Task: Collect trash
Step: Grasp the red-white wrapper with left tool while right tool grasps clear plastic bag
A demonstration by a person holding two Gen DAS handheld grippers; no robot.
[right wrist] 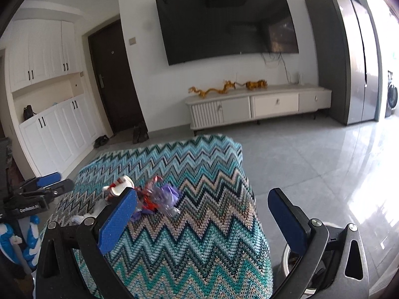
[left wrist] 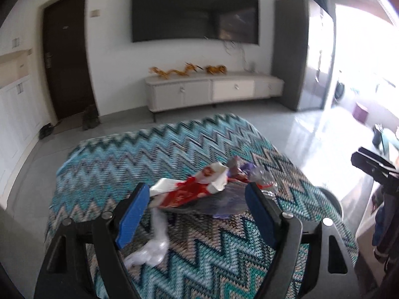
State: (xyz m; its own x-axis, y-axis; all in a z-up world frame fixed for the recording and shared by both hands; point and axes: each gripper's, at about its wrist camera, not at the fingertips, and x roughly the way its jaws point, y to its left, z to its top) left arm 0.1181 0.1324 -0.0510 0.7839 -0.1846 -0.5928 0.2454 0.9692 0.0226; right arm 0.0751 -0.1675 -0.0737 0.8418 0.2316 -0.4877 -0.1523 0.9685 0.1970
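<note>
A pile of trash lies on a table under a blue zigzag cloth. It holds a red and white wrapper, a clear and purple wrapper and a dark purple sheet. A crumpled white plastic scrap lies nearer the camera. My left gripper is open, its blue pads on either side of the pile without pressing on it. My right gripper is open over the cloth with nothing between its fingers. The pile sits just past its left finger. Each gripper shows at the edge of the other's view.
A round rim of a container shows low beside the table's right edge. Beyond the table is grey tiled floor, a white TV cabinet under a wall TV, a dark door with shoes by it, and white cupboards at left.
</note>
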